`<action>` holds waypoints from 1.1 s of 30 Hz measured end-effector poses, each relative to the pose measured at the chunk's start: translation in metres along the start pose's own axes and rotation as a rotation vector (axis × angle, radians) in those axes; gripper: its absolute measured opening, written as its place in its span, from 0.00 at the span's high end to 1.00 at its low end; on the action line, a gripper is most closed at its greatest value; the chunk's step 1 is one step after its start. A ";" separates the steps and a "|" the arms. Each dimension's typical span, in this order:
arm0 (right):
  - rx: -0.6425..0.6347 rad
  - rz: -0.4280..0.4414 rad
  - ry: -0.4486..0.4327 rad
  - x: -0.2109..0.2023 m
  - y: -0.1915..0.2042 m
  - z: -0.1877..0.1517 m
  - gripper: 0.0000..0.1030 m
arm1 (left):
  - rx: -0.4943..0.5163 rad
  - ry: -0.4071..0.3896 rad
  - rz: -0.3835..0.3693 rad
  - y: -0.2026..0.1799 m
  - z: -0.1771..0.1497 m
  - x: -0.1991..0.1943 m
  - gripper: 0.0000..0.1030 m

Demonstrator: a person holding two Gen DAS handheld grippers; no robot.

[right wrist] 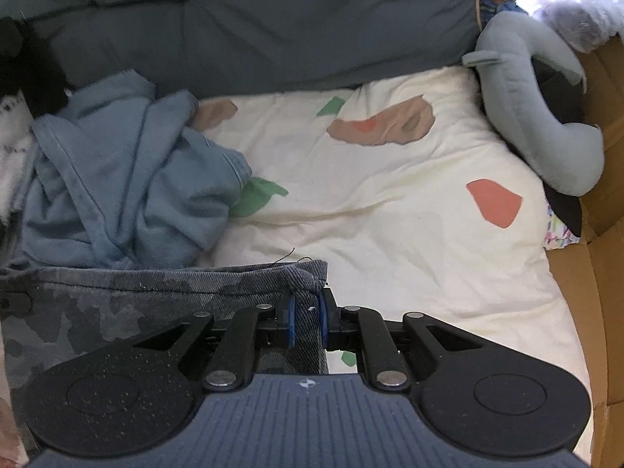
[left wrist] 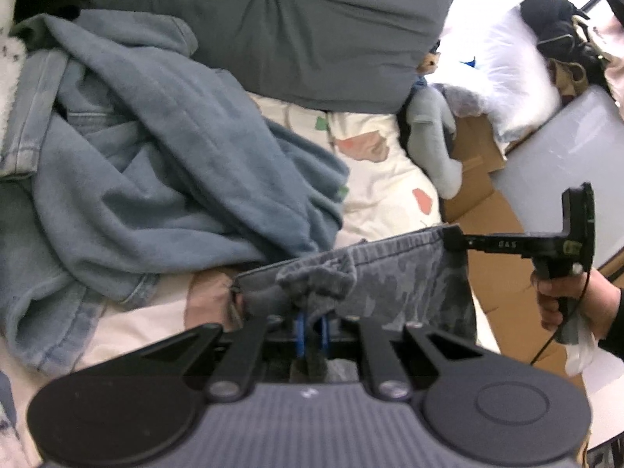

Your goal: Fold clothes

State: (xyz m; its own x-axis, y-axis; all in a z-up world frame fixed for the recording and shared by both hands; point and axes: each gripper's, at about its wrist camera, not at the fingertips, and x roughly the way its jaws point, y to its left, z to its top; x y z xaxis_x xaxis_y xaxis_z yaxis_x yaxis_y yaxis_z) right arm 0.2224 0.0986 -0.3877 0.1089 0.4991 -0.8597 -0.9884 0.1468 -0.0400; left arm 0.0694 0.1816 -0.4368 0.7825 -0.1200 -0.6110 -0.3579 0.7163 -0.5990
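Note:
A grey camouflage-patterned denim garment (left wrist: 390,277) hangs stretched between both grippers above the bed. My left gripper (left wrist: 312,321) is shut on a bunched part of its top edge. My right gripper (right wrist: 306,318) is shut on the garment's corner (right wrist: 304,273); in the left wrist view the right gripper (left wrist: 454,240) shows from the side, held by a hand (left wrist: 561,304) at the right. A heap of light blue clothes (left wrist: 156,148) lies on the bed to the left; in the right wrist view the blue heap (right wrist: 117,179) sits behind the held garment (right wrist: 117,296).
The bed has a cream sheet (right wrist: 390,202) with coloured patches. A dark grey pillow (left wrist: 312,27) lies at the back. A grey plush toy (right wrist: 538,117) rests at the bed's right edge. Cardboard (left wrist: 487,210) and a grey surface (left wrist: 565,148) lie right of the bed.

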 end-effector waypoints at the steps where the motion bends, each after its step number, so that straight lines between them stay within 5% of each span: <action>1: 0.004 -0.005 0.007 0.005 0.000 0.001 0.89 | -0.004 0.002 0.003 0.002 0.000 0.003 0.92; 11: 0.036 -0.050 0.092 0.055 0.001 0.003 0.87 | -0.016 0.033 0.055 0.017 -0.002 0.028 0.89; 14: 0.067 -0.069 0.112 0.066 -0.002 0.003 0.81 | -0.011 0.042 0.089 0.017 -0.001 0.024 0.70; 18: 0.102 -0.080 0.057 0.047 -0.011 0.000 0.70 | 0.089 0.039 0.156 -0.002 -0.001 0.002 0.68; 33: 0.001 0.019 -0.030 -0.010 0.026 -0.036 0.68 | 0.120 -0.004 0.071 -0.044 -0.001 -0.006 0.72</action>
State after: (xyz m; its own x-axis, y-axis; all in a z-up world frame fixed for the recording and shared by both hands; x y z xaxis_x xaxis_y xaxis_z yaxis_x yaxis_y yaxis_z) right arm 0.1918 0.0664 -0.3989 0.0931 0.5270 -0.8447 -0.9902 0.1379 -0.0231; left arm 0.0799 0.1502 -0.4077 0.7595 -0.0634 -0.6474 -0.3489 0.8003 -0.4877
